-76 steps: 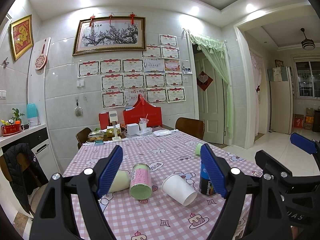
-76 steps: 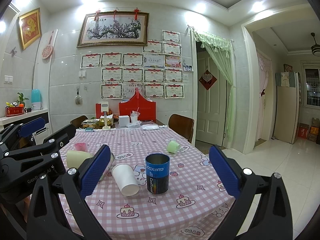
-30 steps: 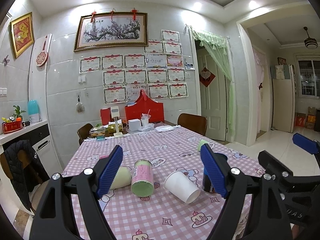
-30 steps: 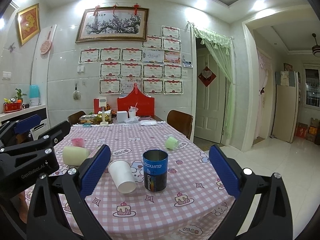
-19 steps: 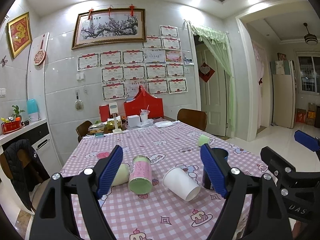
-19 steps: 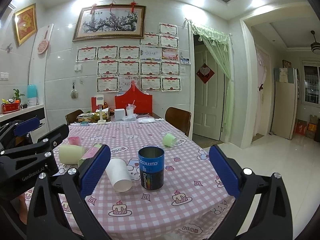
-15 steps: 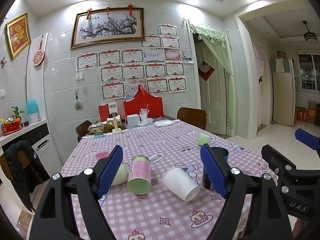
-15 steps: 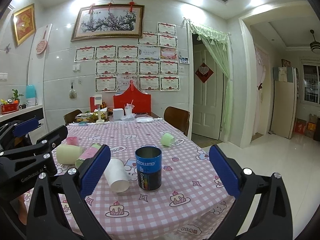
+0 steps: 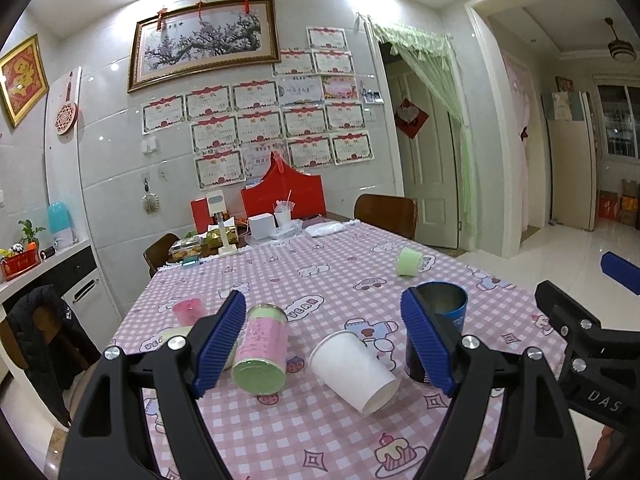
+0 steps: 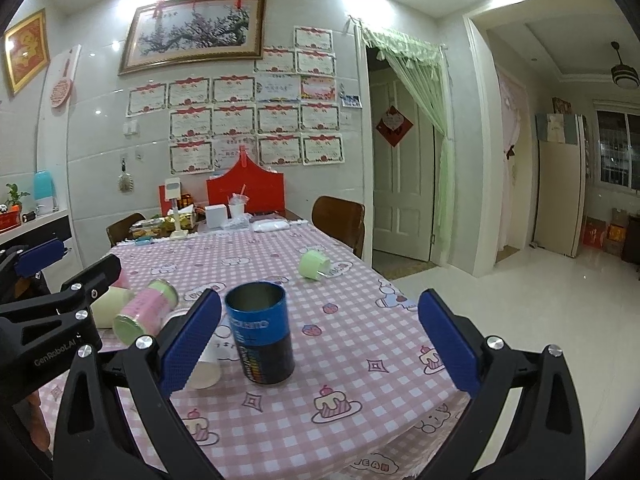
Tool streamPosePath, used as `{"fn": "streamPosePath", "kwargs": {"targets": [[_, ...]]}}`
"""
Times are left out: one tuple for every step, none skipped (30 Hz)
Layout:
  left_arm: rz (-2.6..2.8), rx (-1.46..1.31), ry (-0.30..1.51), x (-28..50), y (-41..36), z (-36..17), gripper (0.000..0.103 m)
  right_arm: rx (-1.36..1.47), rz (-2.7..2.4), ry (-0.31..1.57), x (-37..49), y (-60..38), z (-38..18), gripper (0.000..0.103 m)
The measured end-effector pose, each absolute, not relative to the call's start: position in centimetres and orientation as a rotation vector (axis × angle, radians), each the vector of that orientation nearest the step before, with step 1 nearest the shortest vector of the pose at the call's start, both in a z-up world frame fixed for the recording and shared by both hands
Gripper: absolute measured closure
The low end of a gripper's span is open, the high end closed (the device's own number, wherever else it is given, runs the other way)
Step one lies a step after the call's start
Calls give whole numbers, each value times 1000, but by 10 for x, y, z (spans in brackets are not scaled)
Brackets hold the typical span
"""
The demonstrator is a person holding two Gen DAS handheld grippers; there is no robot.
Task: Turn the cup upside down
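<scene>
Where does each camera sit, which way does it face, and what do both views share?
Left wrist: on the left gripper, facing down the table; its open fingers frame the white cup.
Right wrist: on the right gripper, same heading; its open fingers frame the blue can.
Shared: both cups, pink can, and each other's gripper.

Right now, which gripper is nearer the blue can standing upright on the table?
Right. The right gripper is open with the blue can in its gap, near its left finger. The left gripper is open around the tipped white cup, the can beyond its right finger.
</scene>
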State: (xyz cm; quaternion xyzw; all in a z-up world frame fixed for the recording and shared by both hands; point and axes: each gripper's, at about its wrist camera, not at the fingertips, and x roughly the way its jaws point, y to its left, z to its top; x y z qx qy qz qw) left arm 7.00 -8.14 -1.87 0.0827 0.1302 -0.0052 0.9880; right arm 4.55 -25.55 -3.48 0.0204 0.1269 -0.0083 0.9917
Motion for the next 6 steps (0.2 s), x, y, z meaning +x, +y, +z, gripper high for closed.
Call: {"fn": "streamPosePath", "kwargs": {"targets": [[-10,171,270,75,-84,-22,24,46,-19,263,50,-258,-37,8],[-10,175,280,81,-86,-24,24,49,-23,271,55,-260,-40,8],[-9,177,289,86,-88,-27,24,50,-26,281,60,-262,-43,8],[-5,179,296,90,-90,-29,24,51,-29,290,64,-263,-45,8],[1,182,306,95,-91,-31,24,54,-35,300,69,-265,-48,8],[12,189,320,101,-93,-35,24,58,-44,315,75,-267,-51,8]]}}
